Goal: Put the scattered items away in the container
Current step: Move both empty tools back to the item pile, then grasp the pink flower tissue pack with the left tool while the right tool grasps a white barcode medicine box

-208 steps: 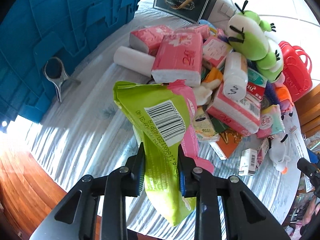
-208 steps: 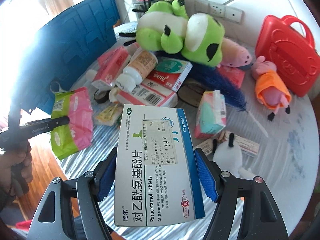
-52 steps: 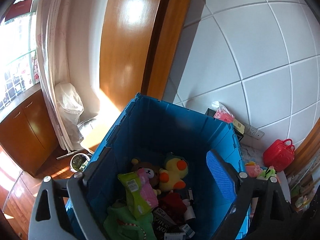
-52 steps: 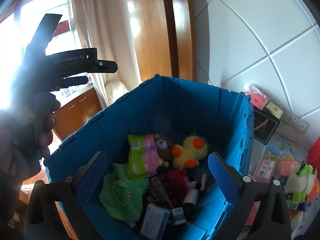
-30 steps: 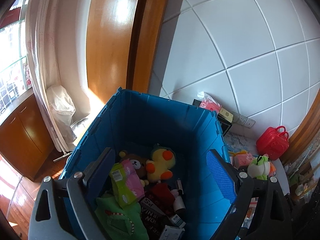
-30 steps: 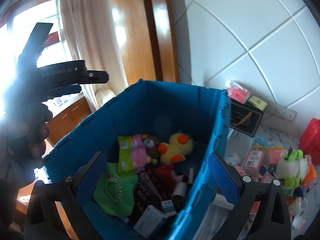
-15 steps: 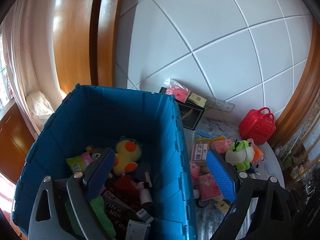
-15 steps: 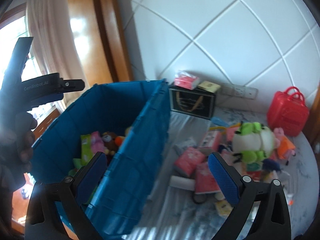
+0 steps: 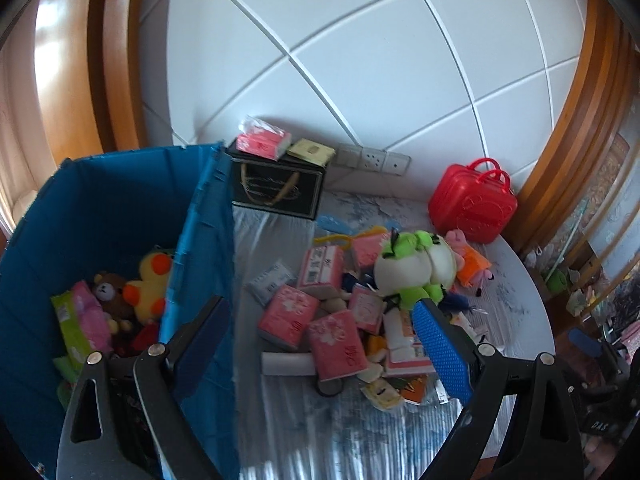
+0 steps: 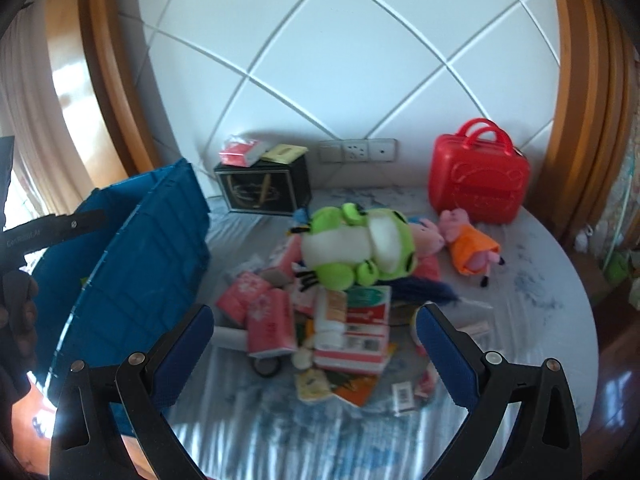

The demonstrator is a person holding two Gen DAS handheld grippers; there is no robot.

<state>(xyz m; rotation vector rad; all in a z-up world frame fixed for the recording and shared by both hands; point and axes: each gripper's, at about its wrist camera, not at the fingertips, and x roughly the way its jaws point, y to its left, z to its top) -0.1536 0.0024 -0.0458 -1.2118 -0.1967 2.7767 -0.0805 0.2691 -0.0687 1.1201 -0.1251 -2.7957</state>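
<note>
Right wrist view: the right claw (image 10: 314, 340) gapes empty above the table (image 10: 540, 280); the left claw (image 9: 320, 340) is spread empty too. Beyond, the green plush frog (image 10: 356, 252) tops the heap beside the blue crate (image 10: 148, 264); soft and light, probably best pinched mid-body.

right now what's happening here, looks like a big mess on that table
A person with a gripper in each hand is clearing clutter into the blue crate. Both the left gripper and right gripper are open and empty, facing the pile on the table. The crate already holds a yellow duck plush and a green-pink packet. The green frog plush, pink tissue packs and boxes are not yet packed.
</note>
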